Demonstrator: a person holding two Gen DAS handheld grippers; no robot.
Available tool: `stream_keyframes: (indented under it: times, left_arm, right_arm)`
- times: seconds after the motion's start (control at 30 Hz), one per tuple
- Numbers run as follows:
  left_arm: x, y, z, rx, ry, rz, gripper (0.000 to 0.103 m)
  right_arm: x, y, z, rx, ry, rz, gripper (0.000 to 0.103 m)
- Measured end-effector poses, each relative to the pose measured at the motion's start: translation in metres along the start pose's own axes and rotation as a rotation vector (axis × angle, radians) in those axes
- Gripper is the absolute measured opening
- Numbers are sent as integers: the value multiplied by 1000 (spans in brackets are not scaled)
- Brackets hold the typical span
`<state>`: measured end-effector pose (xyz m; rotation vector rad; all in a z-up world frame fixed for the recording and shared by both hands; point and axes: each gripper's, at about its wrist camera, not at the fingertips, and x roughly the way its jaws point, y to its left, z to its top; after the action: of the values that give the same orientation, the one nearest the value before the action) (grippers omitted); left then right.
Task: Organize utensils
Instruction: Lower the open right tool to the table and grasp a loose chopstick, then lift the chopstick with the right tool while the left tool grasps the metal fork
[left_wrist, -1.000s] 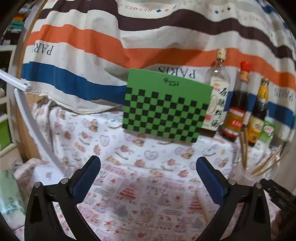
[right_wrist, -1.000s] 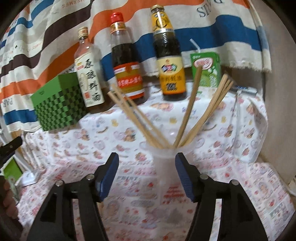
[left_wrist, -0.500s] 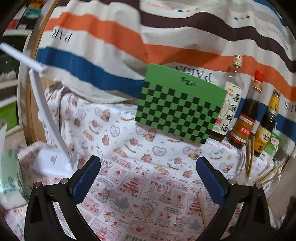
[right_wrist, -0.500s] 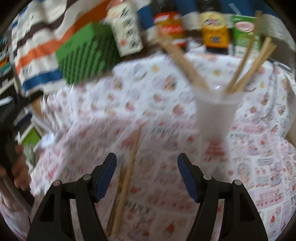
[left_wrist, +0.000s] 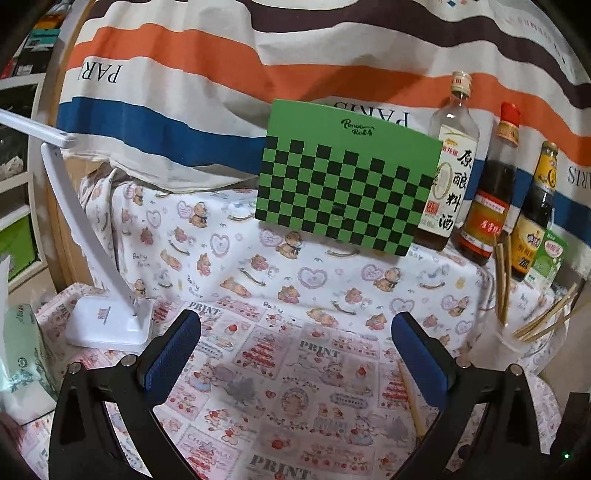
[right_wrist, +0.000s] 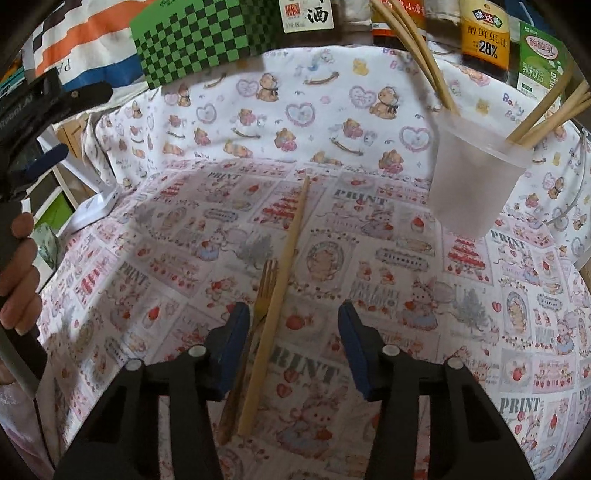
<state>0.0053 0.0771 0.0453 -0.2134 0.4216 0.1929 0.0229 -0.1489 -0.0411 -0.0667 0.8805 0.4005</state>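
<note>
Right now the counter (right_wrist: 406, 295), under its teddy-bear cloth, is carrying everything. At the back a green checkered box (left_wrist: 347, 188) is leaning against the striped cloth (left_wrist: 221, 74), and three sauce bottles (left_wrist: 491, 184) and a little green drink carton (left_wrist: 548, 258) are standing beside it, out of the way of the work.

A white lamp (left_wrist: 107, 325) is sitting on the left side. A clear plastic cup (right_wrist: 472, 184) is standing on the right side, and it is already holding several wooden chopsticks (right_wrist: 417, 40) that are fanning out, so it looks like the home for the utensils.

One loose chopstick (right_wrist: 284, 266) and a small wooden fork (right_wrist: 264, 291) are lying flat side by side on the cloth, probably waiting to go in the cup.

The right gripper (right_wrist: 291, 347) is pointing down over them. Its fingers are closing, the chopstick and the fork's handle are lying between them, and they are not squeezing anything yet. The fork's bottom end is hiding beside the left finger.

The left gripper (left_wrist: 295, 362) is hanging over bare cloth with its fingers wide and nothing in them. A hand (right_wrist: 18, 273) is gripping its handle at the picture's edge.

The bottle tops are cut off in the right view.
</note>
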Motion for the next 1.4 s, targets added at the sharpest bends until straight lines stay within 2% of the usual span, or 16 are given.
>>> stream_keyframes:
  times: [0.3,0.5,0.67,0.83,0.93,1.03,1.1,1.27,1.33,1.4]
  left_arm:
    - [4,-3,-4,12,12,22,102]
    - [9,-6,-6,23,42,-6,102]
    - [10,-11,-7,46,56,-13,102]
    - [15,-14,-10,56,77,-15,102]
    - [18,-16,-11,64,86,-14,102]
    - [19,-17,-12,72,91,-10,102]
    - [19,-18,-12,74,93,-11,102]
    - [22,-21,-13,83,115,-41,102]
    - [28,-25,-17,89,158,-103,102]
    - [37,-35,-25,113,239,-223,102]
  right_arm:
    - [4,0,-1,0,17,-21,38]
    - [4,0,-1,-13,-4,-79,22]
    - [5,0,0,-17,3,-52,13]
    - [6,6,-1,-46,13,-38,12]
    - [6,4,-2,-34,11,-41,8]
    - [4,-2,-1,8,-4,-9,6]
    - [-3,-6,1,37,-50,-4,6]
    - [-42,-14,5,75,-266,-43,6]
    - [-54,-17,5,91,-333,-38,6]
    - [-65,-17,3,98,-394,-36,6]
